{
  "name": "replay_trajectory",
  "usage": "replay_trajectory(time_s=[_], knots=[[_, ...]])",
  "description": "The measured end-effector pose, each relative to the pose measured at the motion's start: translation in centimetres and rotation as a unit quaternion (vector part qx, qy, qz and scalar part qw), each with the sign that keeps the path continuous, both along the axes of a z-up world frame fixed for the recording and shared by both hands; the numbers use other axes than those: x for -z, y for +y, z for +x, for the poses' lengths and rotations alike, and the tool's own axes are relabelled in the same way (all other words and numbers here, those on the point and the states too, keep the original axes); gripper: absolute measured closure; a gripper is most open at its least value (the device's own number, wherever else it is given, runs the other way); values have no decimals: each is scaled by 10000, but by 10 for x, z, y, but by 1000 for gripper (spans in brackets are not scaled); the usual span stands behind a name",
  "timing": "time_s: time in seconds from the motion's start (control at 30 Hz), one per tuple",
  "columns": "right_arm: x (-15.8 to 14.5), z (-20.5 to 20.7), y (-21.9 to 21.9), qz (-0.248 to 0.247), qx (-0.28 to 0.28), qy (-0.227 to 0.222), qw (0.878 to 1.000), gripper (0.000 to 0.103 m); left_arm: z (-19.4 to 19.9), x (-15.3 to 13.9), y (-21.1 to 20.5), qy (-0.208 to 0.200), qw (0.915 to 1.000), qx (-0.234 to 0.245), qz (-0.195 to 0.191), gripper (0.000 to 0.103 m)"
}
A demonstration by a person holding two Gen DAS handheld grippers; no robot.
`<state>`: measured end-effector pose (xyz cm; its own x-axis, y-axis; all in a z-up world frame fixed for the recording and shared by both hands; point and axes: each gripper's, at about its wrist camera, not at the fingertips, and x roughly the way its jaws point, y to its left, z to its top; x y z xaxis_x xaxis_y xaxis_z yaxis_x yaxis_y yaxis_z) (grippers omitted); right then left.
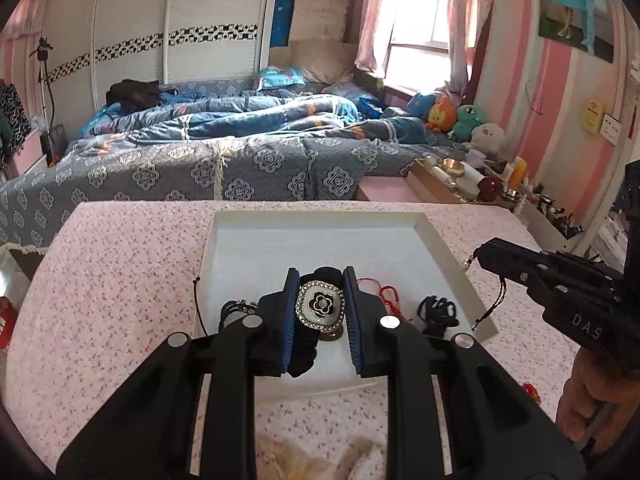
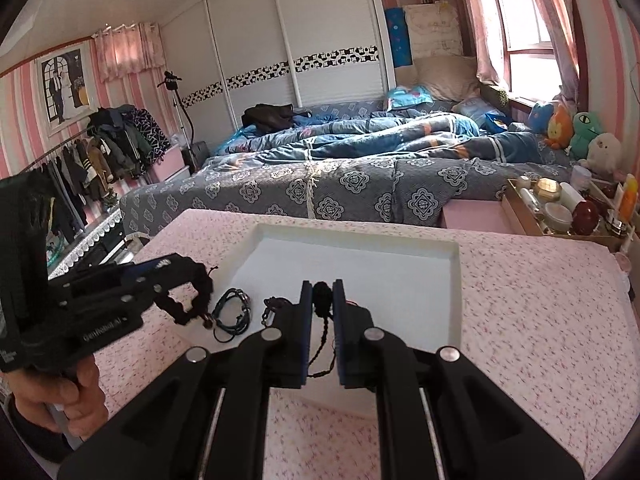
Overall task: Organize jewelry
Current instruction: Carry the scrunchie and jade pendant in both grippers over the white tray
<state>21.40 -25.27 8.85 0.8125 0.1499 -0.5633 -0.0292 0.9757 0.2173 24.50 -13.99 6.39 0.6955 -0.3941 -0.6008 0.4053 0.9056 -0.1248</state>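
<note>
My left gripper (image 1: 321, 280) is shut on a black scrunchie with a jewelled flower ornament (image 1: 320, 306), held just above the white tray (image 1: 316, 216). In the tray lie a black cord bracelet (image 1: 236, 310), a red string bracelet (image 1: 390, 294) and a black hair tie (image 1: 438, 310). My right gripper (image 2: 322, 286) is shut on a black beaded cord bracelet (image 2: 322, 298) that hangs down between the fingers, over the tray's near edge (image 2: 460, 280). The right gripper also shows at the right of the left wrist view (image 1: 486, 254), its cord dangling.
The tray sits on a table with a pink floral cloth (image 1: 120, 280). A small red item (image 1: 530, 390) lies on the cloth at right. A bed (image 1: 200, 152) stands beyond the table, and a box of cosmetics (image 1: 452, 182) at back right.
</note>
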Motion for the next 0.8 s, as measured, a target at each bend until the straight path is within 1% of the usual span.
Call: replay_trajectory(time_s=[0.13,0.3,0.43,0.57,0.67,0.8], knots=[[12,16,4,5,6,81,10000,94,11,14,1,125,9999,-73,-55,83],[30,27,13,-171,-1,244,9996,94,18,30,-1,198,9997,-144,64,83],[44,32,17,-226,-52,405,9989,94,23,43,-3,356,9993,-37,138,83],[53,35,17,-78,-107,502,9986,94,27,55,-5,584,9982,131,3,83],[62,40,20,-27,-163,606,9980,94,26,65,-10,587,9981,157,-20,83],[74,44,26,-113,-240,747,9969,94,25,76,-19,677,9974,238,95,83]])
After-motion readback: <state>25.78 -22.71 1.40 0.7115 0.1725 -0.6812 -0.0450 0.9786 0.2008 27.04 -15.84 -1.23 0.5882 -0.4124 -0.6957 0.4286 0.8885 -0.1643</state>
